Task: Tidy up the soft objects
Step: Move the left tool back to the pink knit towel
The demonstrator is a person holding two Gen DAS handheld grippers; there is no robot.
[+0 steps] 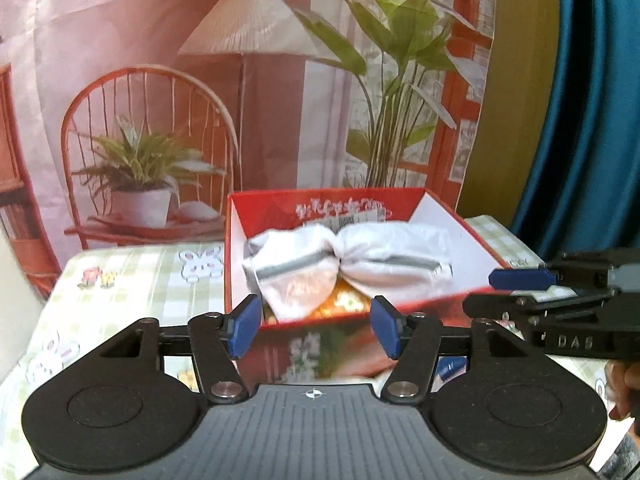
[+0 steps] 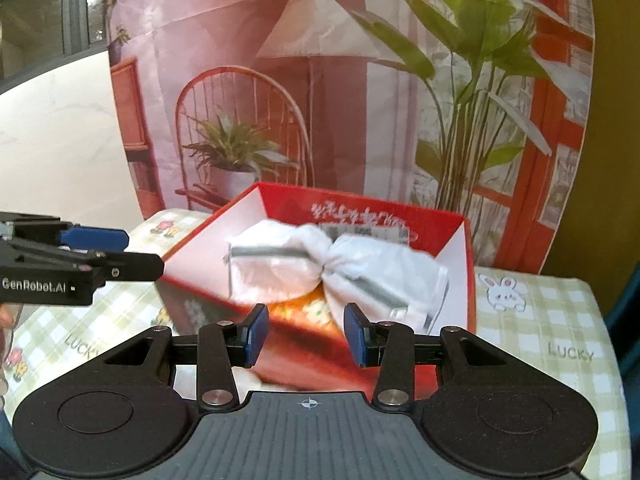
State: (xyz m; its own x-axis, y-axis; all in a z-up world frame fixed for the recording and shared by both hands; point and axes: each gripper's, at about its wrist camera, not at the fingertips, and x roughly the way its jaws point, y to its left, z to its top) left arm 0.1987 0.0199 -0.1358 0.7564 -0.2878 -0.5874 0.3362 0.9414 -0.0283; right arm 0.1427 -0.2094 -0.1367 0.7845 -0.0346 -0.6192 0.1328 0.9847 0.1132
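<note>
A red cardboard box stands on the table. Inside lies a white garment with grey stripes, bunched in the middle. An orange patterned cloth shows beneath it. My left gripper hovers open just short of the box's near wall, nothing between its blue pads. My right gripper is open too, held before the box's near corner with its pads empty. Each gripper shows in the other's view: the right gripper beside the box's right side, the left gripper beside its left.
The table wears a green checked cloth with bunny and flower prints. Behind it hangs a printed backdrop of a lamp, chair and plants. A blue curtain hangs at the right. A hand holds the right gripper.
</note>
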